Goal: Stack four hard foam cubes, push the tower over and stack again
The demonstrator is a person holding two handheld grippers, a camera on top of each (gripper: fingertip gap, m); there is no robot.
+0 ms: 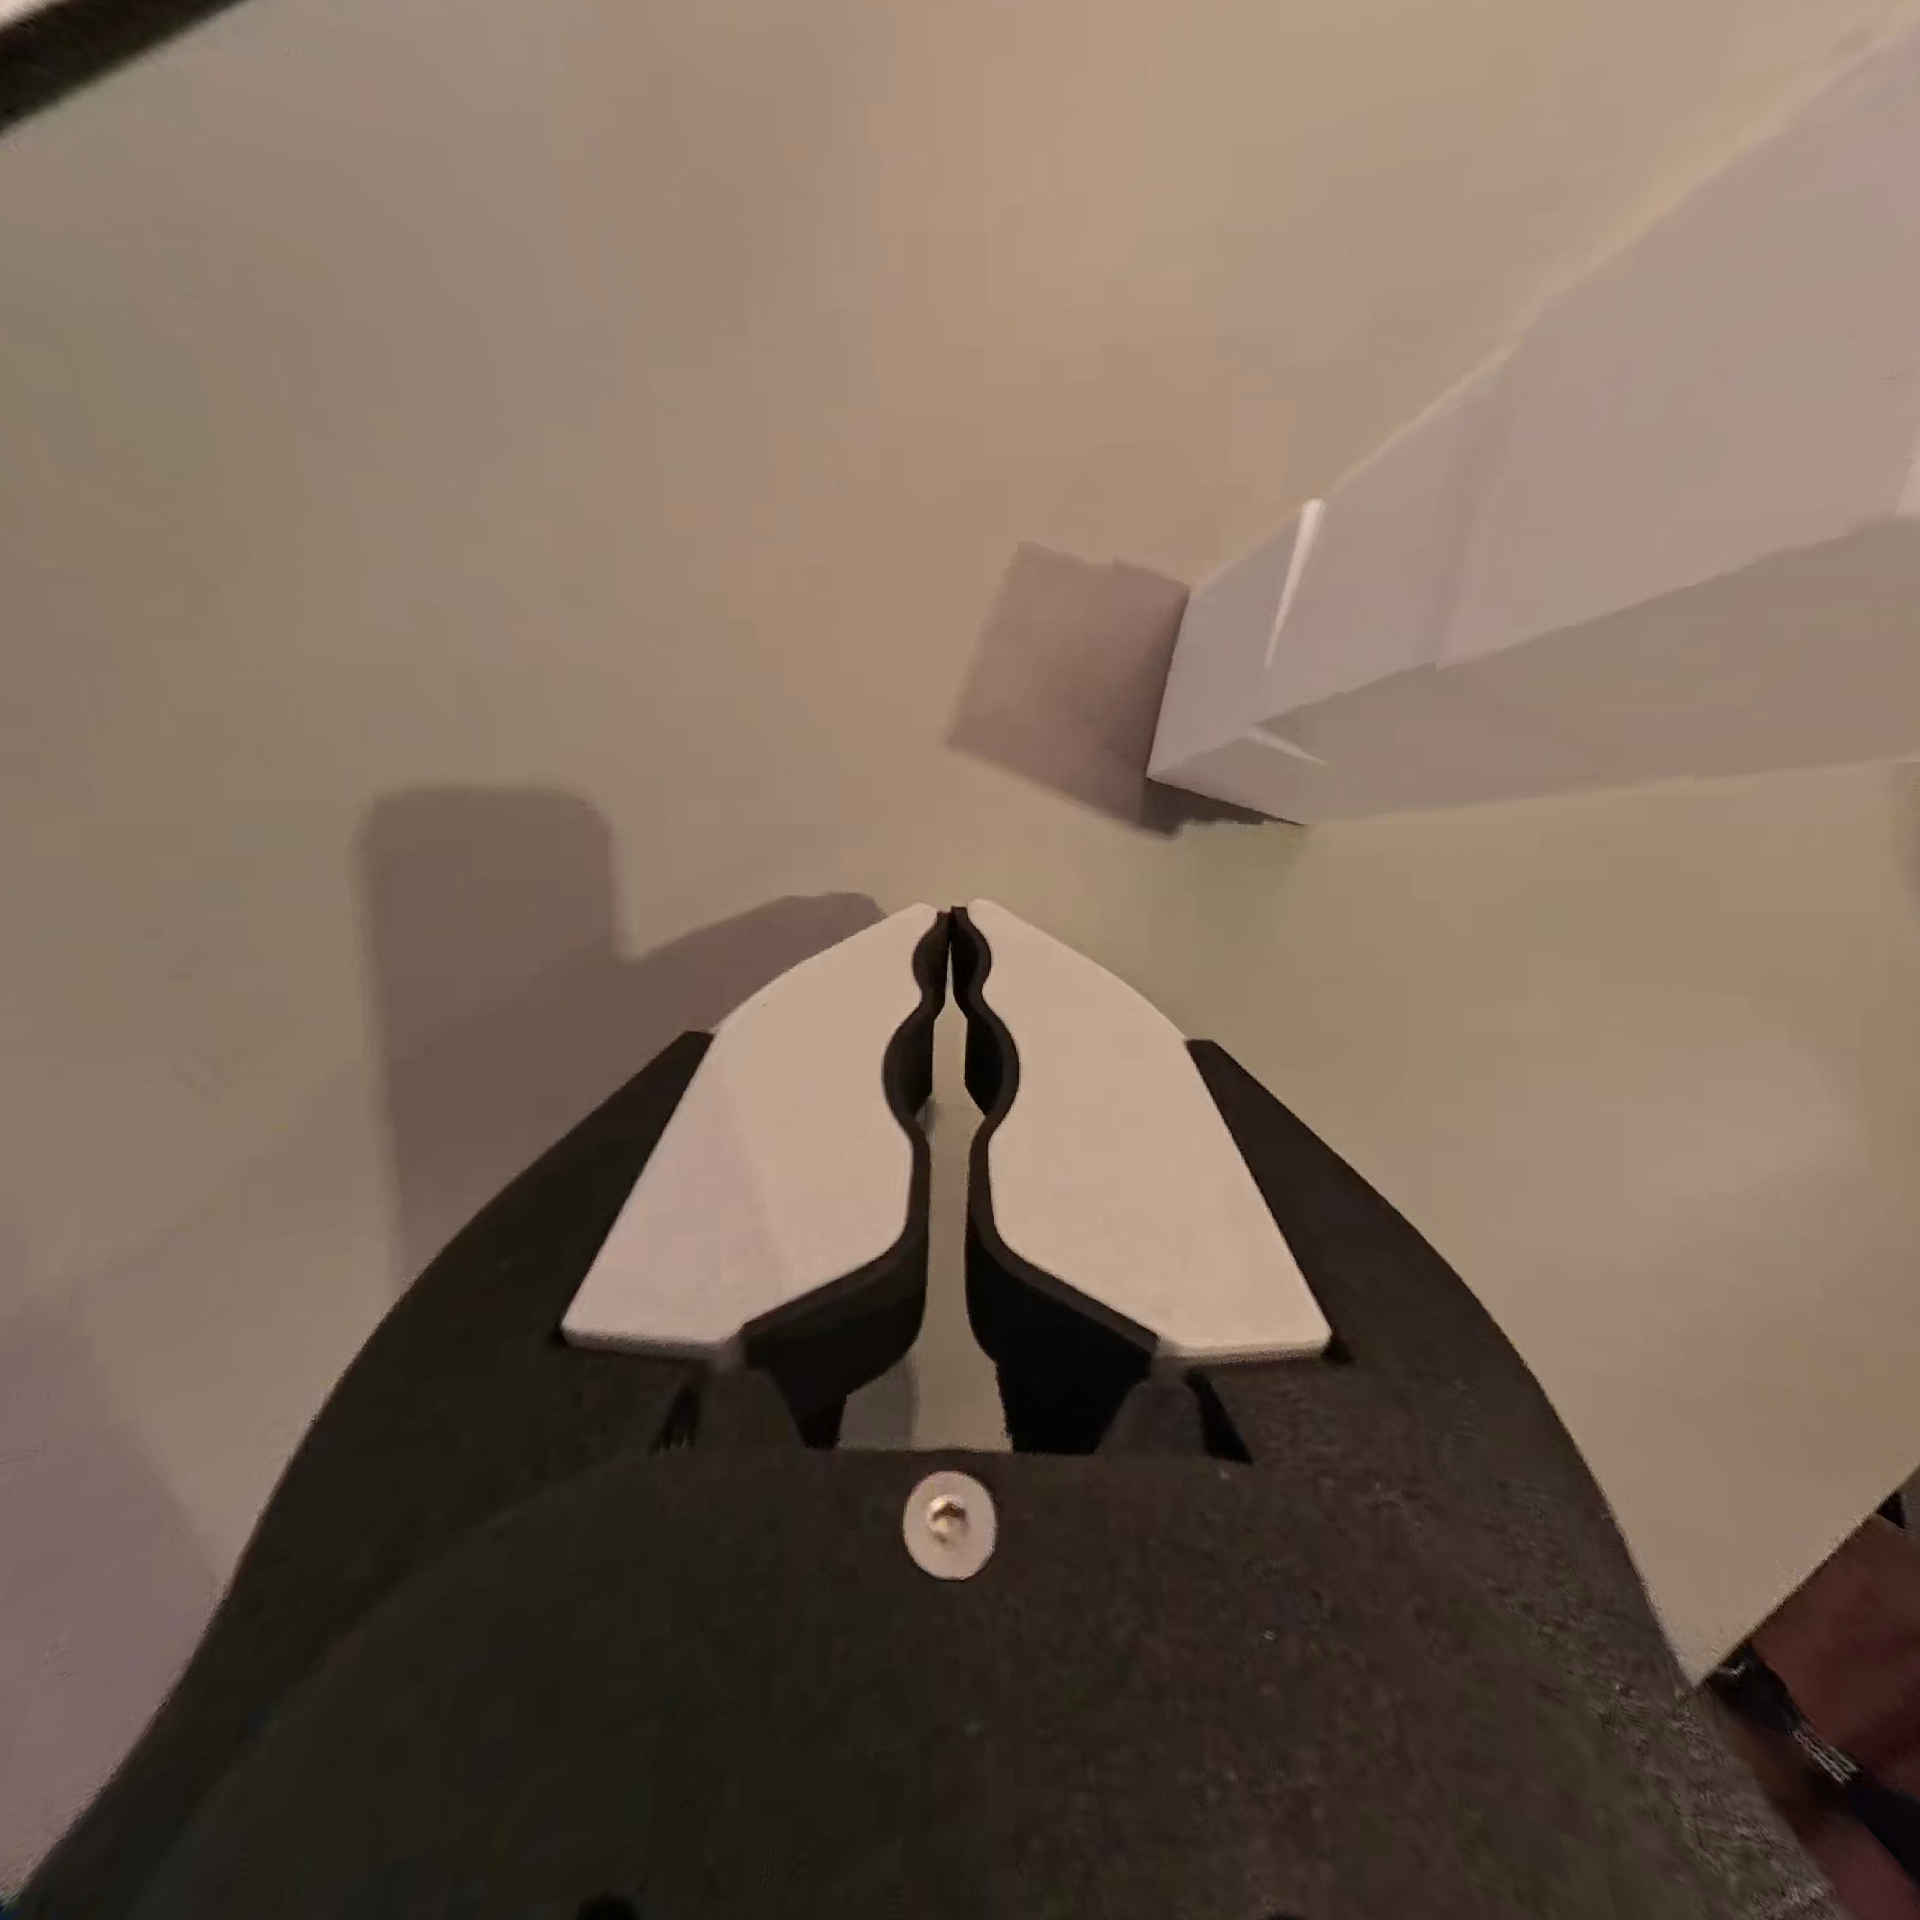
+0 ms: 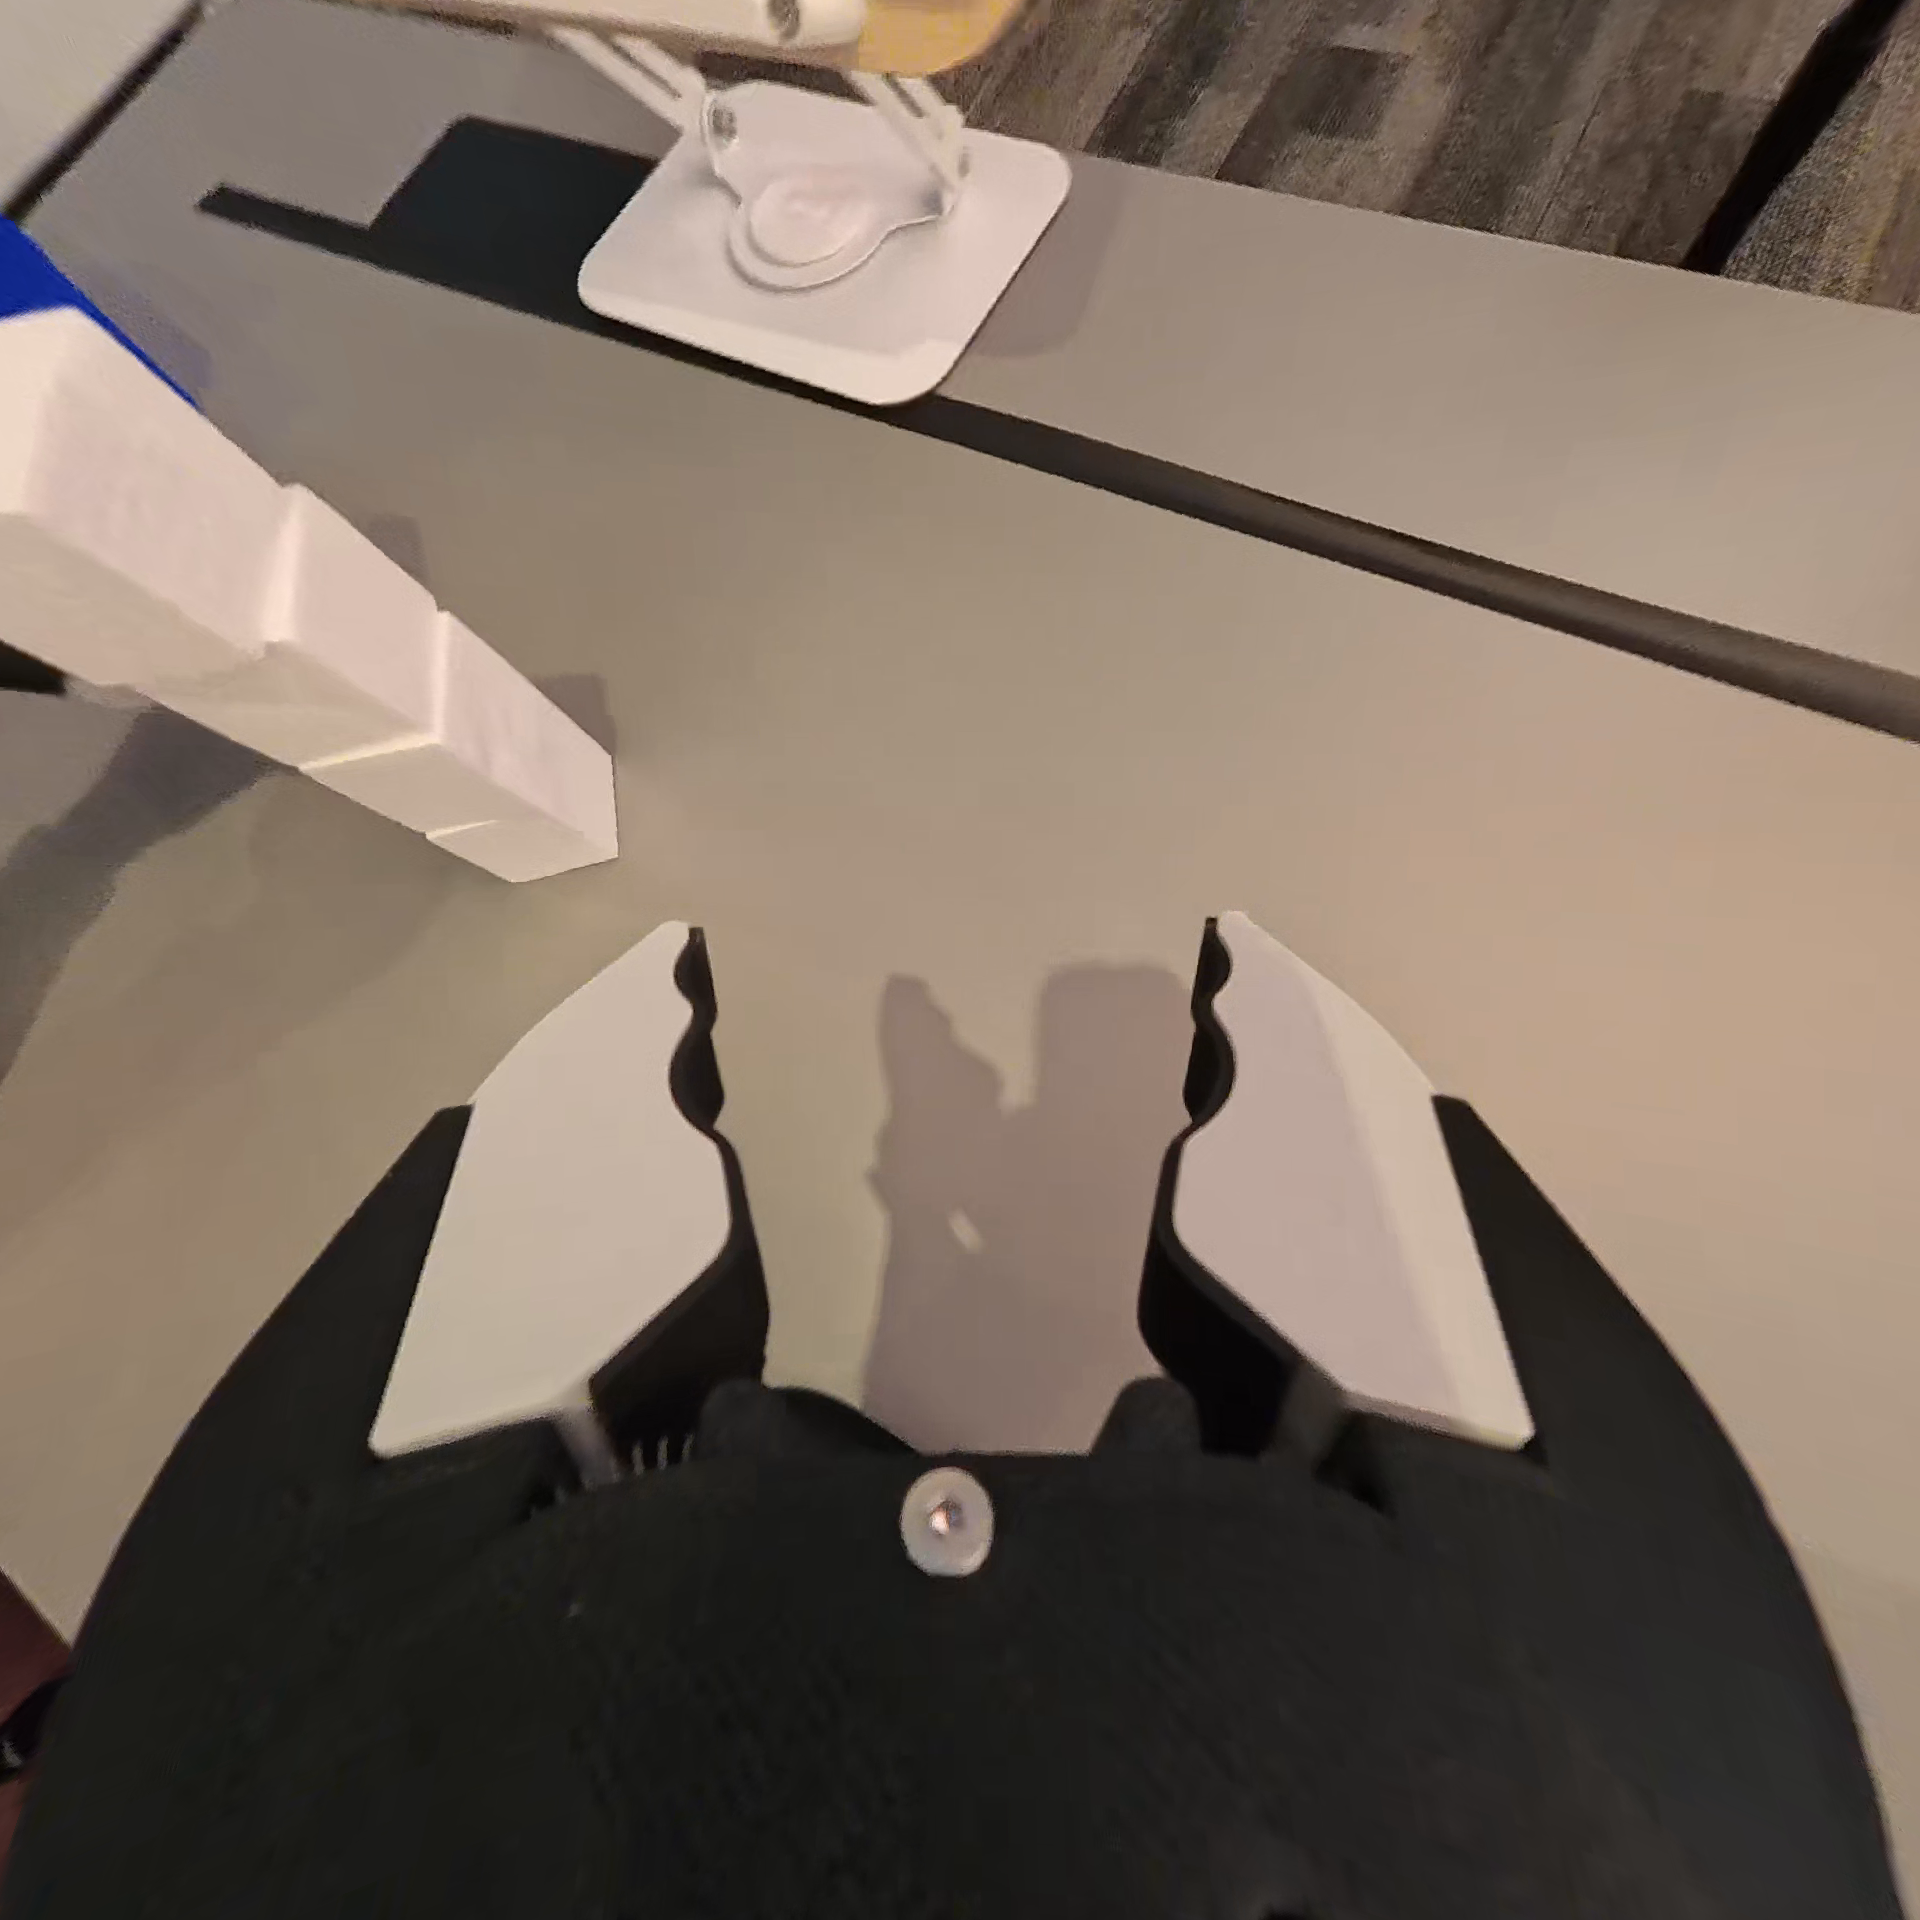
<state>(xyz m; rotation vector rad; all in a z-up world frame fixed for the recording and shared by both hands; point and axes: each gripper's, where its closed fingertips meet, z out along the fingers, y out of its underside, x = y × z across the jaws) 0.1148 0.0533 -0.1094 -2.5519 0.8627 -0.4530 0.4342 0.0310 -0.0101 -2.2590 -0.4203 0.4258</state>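
A tower of several white foam cubes (image 1: 1538, 603) stands on the pale table (image 1: 520, 468), seen from above at the right of the left wrist view. It also shows at the left of the right wrist view (image 2: 291, 644), with slight offsets between cubes. My left gripper (image 1: 954, 914) is shut with nothing between its pads, above the table to the left of the tower's base. My right gripper (image 2: 954, 935) is wide open and empty, above bare table to the right of the tower's base.
A white stand base (image 2: 831, 249) sits at the table's far edge, beside a black cutout (image 2: 499, 197). A dark strip (image 2: 1455, 561) runs across the table. A blue patch (image 2: 42, 270) shows behind the tower. Dark floor (image 2: 1455, 104) lies beyond the table. My hands' fingertips stand some 35 cm from each other.
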